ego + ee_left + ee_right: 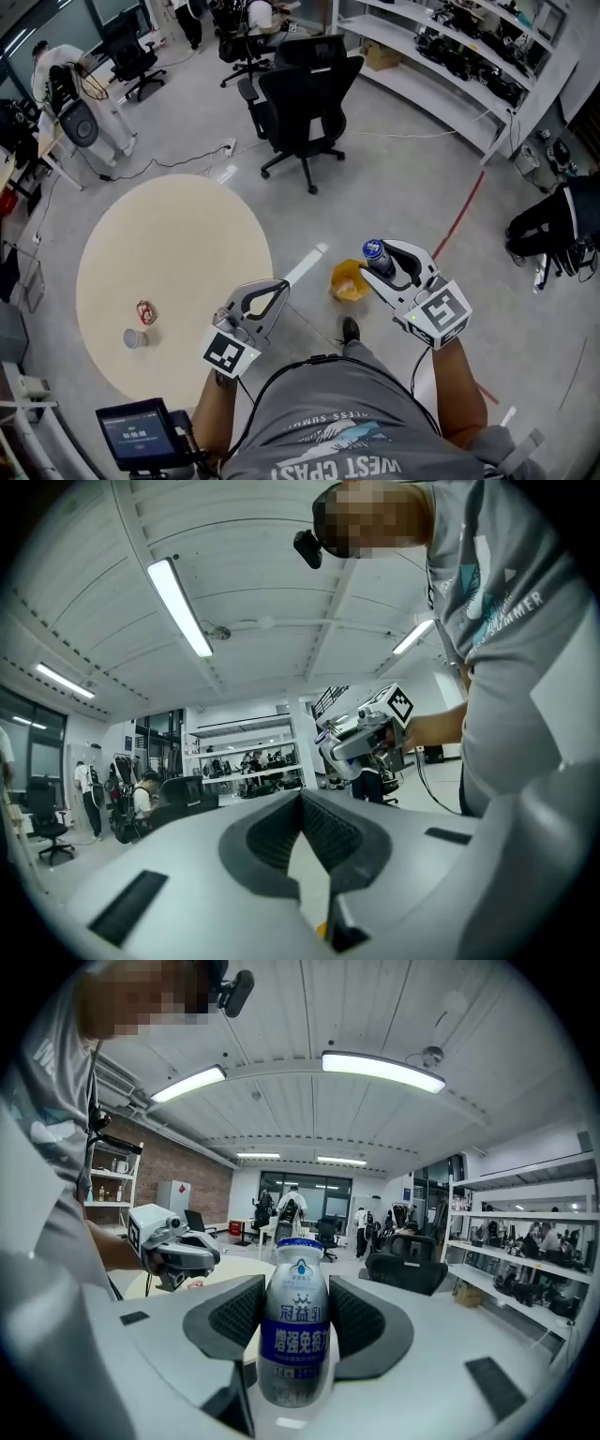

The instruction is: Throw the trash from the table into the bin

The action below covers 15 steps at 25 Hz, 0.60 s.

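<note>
Plastic bottle (298,1330) is pinched in right gripper (382,262) jaws, not yet binned. Left gripper (302,796) jaws are pressed together, empty; can (145,312) and cup (135,338) are left on worktop (178,244).

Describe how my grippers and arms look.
Both the left gripper and right gripper are light grey moulded shells with dark ribbed fingers, and each carries a white cube with black square markers. Thin black cables run back from them. You wear a grey short-sleeved T-shirt.

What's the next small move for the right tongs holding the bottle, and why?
Probably shift the right tongs slightly left over the yellow bin before opening: the bottle they grip looks to hang at the bin's right edge, not squarely above it.
</note>
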Motion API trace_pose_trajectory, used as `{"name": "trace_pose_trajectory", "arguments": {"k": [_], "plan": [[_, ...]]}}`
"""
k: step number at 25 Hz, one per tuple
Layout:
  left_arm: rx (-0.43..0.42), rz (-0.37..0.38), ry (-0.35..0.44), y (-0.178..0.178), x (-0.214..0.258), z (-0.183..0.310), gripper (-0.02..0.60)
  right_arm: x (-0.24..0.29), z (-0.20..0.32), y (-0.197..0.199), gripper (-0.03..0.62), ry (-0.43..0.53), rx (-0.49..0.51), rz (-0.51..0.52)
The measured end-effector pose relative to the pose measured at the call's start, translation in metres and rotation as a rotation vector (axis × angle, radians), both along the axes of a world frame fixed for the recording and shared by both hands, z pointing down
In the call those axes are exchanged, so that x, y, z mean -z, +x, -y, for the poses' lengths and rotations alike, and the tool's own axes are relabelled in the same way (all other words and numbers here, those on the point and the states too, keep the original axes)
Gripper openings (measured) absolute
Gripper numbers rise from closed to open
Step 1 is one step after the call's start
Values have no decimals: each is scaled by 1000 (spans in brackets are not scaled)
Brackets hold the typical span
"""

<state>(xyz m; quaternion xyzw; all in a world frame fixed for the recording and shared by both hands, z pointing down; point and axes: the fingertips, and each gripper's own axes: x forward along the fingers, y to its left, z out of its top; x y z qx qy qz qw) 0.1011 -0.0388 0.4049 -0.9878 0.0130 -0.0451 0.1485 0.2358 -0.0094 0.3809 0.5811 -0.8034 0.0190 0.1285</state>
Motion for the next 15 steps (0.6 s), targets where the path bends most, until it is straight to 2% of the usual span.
{"name": "trace_pose_trajectory", "arguments": {"k": [2, 6, 9, 15], "plan": [[4, -31, -51, 11, -2, 1, 41, -10, 8, 11, 219, -20, -1, 3], [7, 17, -78, 54, -39, 20, 41, -65, 35, 53, 219, -96, 0, 34], [29, 18, -185, 85, -69, 35, 41, -121, 54, 85, 219, -181, -7, 58], [61, 191, -373, 110, -133, 41, 41, -214, 62, 114, 219, -370, -61, 153]]}}
